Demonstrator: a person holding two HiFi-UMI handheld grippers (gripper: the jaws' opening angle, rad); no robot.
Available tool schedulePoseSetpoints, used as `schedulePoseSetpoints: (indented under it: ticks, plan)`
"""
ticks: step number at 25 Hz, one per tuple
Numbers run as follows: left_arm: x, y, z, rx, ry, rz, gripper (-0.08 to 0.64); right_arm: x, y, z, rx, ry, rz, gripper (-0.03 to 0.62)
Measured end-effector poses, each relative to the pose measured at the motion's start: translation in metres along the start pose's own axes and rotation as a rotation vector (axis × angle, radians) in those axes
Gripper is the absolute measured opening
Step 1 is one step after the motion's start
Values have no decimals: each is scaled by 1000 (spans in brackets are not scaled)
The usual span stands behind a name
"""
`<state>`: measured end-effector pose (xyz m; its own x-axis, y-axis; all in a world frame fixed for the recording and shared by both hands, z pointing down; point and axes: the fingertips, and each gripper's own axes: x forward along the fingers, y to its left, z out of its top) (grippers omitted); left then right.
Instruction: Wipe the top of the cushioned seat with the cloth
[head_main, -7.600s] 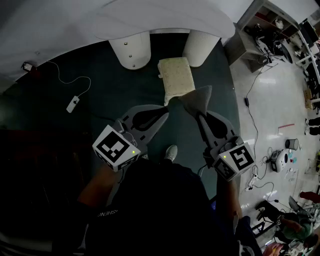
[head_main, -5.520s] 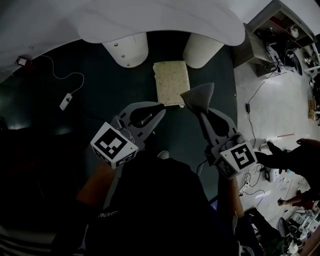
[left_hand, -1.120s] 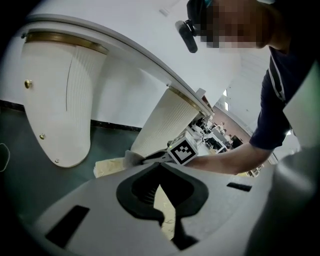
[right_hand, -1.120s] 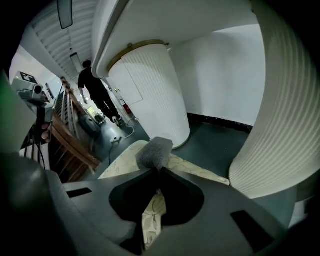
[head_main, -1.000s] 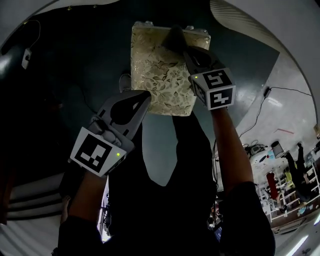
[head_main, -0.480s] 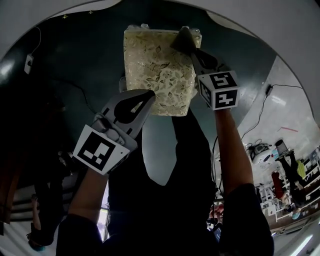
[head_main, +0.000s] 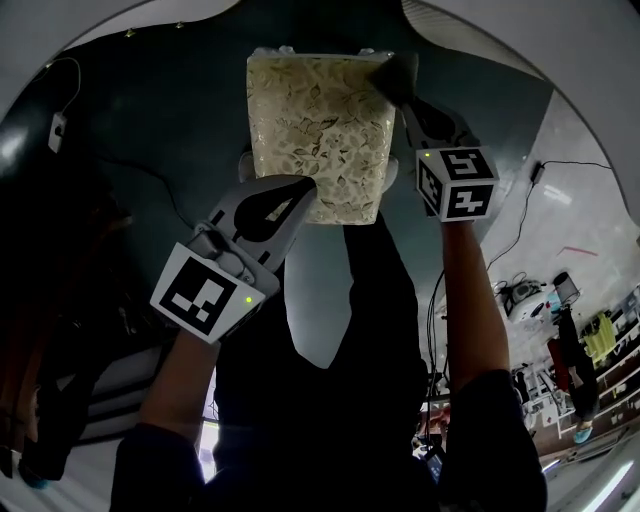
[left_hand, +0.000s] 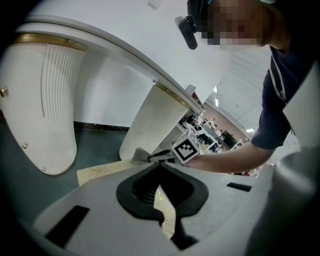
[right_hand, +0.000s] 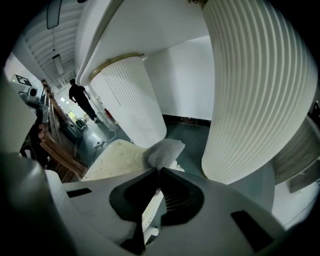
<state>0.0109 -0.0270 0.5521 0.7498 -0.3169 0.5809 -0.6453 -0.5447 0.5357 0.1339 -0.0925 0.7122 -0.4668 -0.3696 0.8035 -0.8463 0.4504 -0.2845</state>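
The cushioned seat (head_main: 315, 130) is a cream, floral-patterned square pad standing on dark green floor. My right gripper (head_main: 403, 95) is shut on a grey cloth (head_main: 393, 75), which rests at the seat's far right corner. In the right gripper view the cloth (right_hand: 164, 150) sticks out past the shut jaws, over the seat (right_hand: 117, 160). My left gripper (head_main: 305, 185) is shut and holds nothing; it hovers at the seat's near edge. The left gripper view shows the seat (left_hand: 102, 171), the cloth (left_hand: 140, 156) and the right gripper's marker cube (left_hand: 184, 148).
Two white ribbed pedestals (right_hand: 130, 100) (right_hand: 250, 90) stand just beyond the seat under a white tabletop (head_main: 150, 20). A cable with an adapter (head_main: 57, 125) lies on the floor at far left. A person (right_hand: 80, 97) stands far off.
I have come close and bent over the seat. In the last second the cloth in my right gripper has slid rightward along the seat's far edge. The left gripper has barely moved.
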Motion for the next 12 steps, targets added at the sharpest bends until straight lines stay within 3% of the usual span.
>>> schedulePoseSetpoints:
  ticks: [5, 12]
  plan:
    - [-27, 5, -2, 20, -10, -15, 8, -10, 40, 17, -11, -44, 7, 39]
    - [-84, 21, -20, 33, -27, -11, 8, 8, 137, 17, -15, -40, 72, 40]
